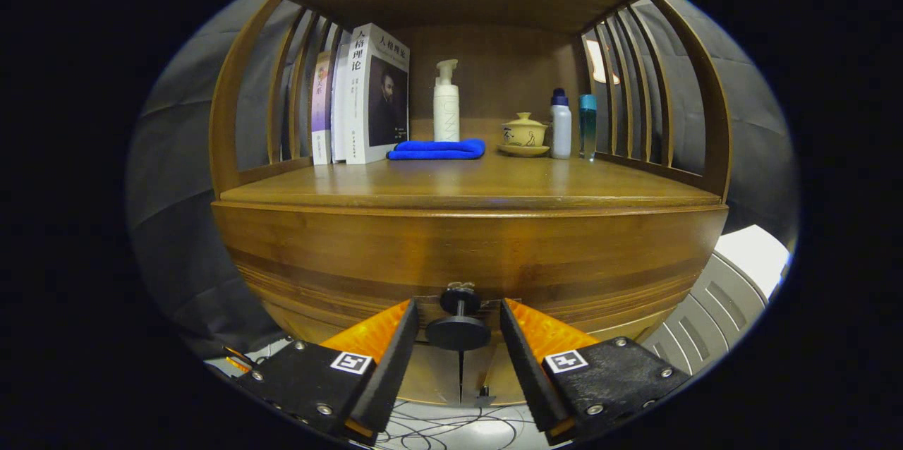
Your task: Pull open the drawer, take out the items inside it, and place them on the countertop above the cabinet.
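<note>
A wooden cabinet fills the scene, with its drawer front [465,252] closed and flush under the countertop [465,185]. A dark round knob [458,323] sticks out of the drawer's lower middle. My gripper [458,312] is open, with the knob sitting right between the two fingertips [405,316] and a gap on each side. Nothing inside the drawer can be seen.
At the back of the countertop stand several books [367,97], a white pump bottle [446,104], a folded blue cloth [437,149], a lidded tea cup on a saucer [524,134] and two small bottles [570,124]. Slatted wooden sides close in the shelf. Cables lie on the floor below.
</note>
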### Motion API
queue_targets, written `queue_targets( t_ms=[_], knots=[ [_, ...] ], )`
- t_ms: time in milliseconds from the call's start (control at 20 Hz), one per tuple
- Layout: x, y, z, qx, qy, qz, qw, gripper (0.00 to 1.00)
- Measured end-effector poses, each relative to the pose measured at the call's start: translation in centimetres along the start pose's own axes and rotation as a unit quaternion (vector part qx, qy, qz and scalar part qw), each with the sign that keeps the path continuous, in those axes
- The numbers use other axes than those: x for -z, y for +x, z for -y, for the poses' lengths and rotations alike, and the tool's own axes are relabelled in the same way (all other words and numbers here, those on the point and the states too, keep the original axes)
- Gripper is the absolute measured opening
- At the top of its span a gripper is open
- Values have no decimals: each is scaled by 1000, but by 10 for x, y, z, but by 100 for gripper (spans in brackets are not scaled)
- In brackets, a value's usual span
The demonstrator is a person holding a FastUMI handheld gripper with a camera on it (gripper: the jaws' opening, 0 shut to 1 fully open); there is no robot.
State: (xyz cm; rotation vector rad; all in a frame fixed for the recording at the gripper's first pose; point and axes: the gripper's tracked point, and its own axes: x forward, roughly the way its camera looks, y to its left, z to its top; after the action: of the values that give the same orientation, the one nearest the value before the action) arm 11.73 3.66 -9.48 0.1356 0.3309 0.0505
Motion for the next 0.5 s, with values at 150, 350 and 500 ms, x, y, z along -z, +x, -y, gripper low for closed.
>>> queue_targets(
  t_ms=[150,350,500],
  knots=[
    [-1,3,0,6,5,1,1000,62],
    [0,3,1,18,4,-2,1000,49],
    [1,3,1,12,11,-14,1000,44]
  ],
)
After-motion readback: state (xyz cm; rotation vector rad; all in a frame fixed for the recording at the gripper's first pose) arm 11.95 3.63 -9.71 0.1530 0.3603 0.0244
